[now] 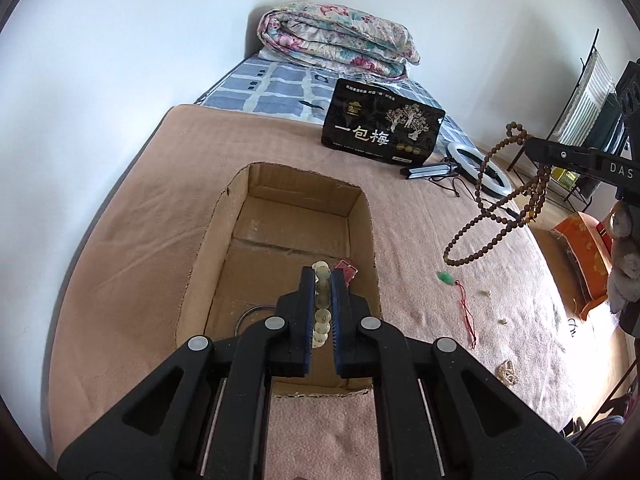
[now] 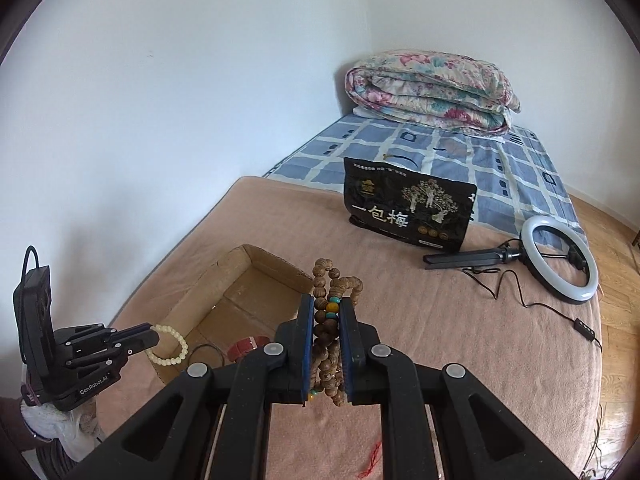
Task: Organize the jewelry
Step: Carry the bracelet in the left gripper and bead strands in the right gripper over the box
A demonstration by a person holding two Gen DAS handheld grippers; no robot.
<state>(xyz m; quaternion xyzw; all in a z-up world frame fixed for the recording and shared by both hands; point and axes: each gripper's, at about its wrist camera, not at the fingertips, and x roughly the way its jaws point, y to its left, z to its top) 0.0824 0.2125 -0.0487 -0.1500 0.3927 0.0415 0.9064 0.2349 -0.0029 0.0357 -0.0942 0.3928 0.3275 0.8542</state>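
Observation:
My left gripper is shut on a pale bead bracelet and hangs over the open cardboard box; from the right wrist it shows at the left, the bracelet dangling from its tips. In the box lie a red item and a thin dark ring. My right gripper is shut on a long brown wooden bead string, which hangs in loops in the air right of the box. A green pendant on a red cord lies on the pink blanket.
A black snack bag stands beyond the box. A ring light with stand and cable lies at the right. A folded floral quilt sits at the far end of the bed. A small gold piece lies near the blanket's right edge.

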